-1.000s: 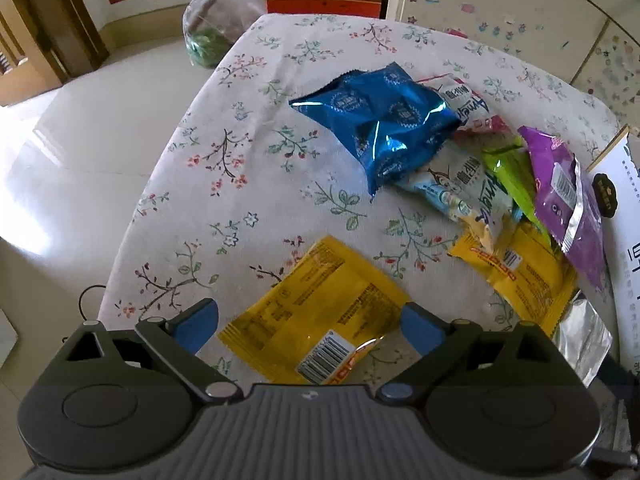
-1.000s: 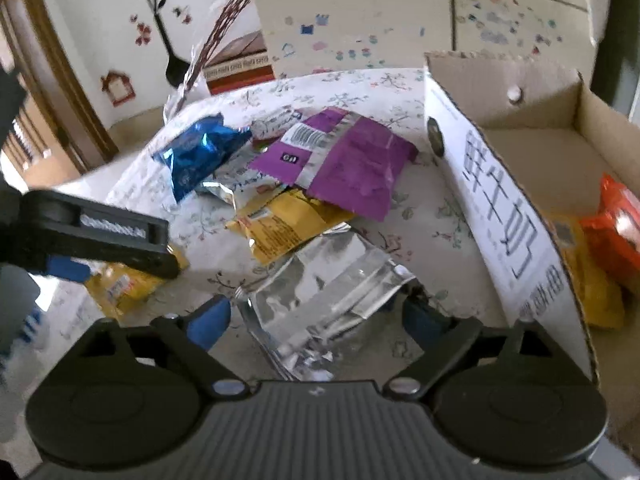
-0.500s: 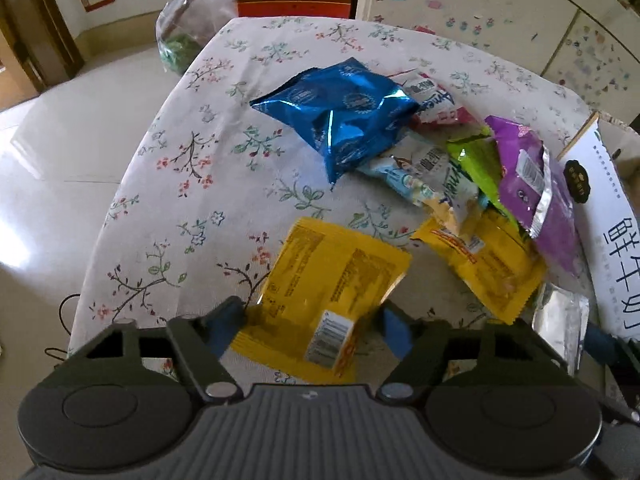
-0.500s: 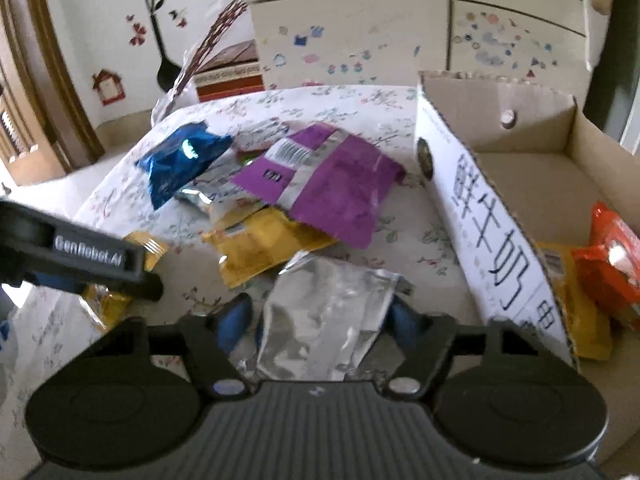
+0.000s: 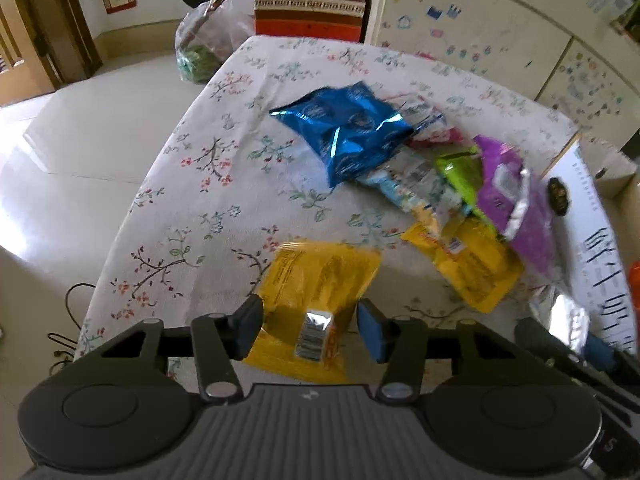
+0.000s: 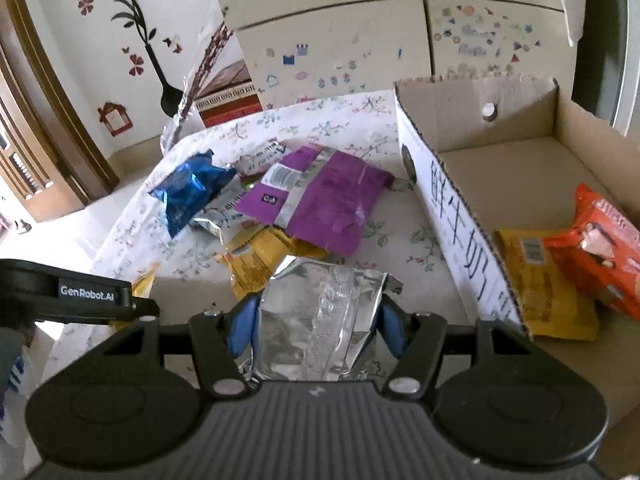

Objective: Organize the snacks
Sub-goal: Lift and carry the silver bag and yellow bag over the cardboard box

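A: Grippers first. Our left gripper (image 5: 306,330) pinches the flat yellow foil packet with the barcode (image 5: 316,292), blue pads pressed against both its edges, above the near edge of the floral-cloth table (image 5: 200,184). Our right gripper (image 6: 316,322) squeezes the crinkled silver foil bag (image 6: 324,320) the same way, just beside the open brown cardboard box with a white printed side (image 6: 452,216).

B: So how far along are we?

A: Early, we judge. Two packs lie in the box: a mustard-yellow packet (image 6: 548,292) and an orange-red packet (image 6: 604,248) partly on top of it. Two more sit in our grips, not yet in.

B: And loose on the cloth?

A: We count one shiny blue crumpled bag (image 5: 348,128), one purple bag with a silver seam (image 5: 516,200), one small lime-green pack (image 5: 460,172), one yellow pouch (image 5: 476,268) under the purple one, and at least one white printed wrapper (image 5: 404,184) beneath the blue bag. Overlap hides whether there are more.

B: So five or more remain.

A: Plus our two.
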`<move>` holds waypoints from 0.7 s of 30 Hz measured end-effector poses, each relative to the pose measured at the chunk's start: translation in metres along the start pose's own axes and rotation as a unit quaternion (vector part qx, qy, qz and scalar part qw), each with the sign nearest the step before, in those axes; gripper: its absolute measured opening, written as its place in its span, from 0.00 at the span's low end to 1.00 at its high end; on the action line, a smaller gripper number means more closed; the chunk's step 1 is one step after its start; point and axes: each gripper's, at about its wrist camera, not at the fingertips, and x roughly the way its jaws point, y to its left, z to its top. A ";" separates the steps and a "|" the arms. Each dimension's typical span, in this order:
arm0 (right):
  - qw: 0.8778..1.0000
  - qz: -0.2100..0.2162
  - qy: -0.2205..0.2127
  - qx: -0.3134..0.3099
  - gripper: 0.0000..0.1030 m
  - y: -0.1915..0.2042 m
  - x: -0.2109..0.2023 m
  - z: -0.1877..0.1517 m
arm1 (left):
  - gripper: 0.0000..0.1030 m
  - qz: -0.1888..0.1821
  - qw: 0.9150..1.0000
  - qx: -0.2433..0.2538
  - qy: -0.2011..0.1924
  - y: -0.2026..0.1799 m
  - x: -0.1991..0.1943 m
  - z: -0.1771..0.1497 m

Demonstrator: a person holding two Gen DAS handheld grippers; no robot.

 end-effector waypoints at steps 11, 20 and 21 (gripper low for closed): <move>1.000 0.027 -0.002 0.012 0.61 0.002 -0.029 0.021 | 0.64 0.006 1.000 0.003 0.004 0.006 0.003 -0.001; 0.998 0.059 0.001 -0.032 0.61 -0.001 -0.053 0.065 | 0.85 0.043 0.998 0.048 0.022 -0.008 0.025 -0.008; 0.997 0.059 0.001 -0.040 0.61 -0.001 -0.053 0.067 | 0.82 0.039 0.998 0.046 0.017 -0.008 0.025 -0.008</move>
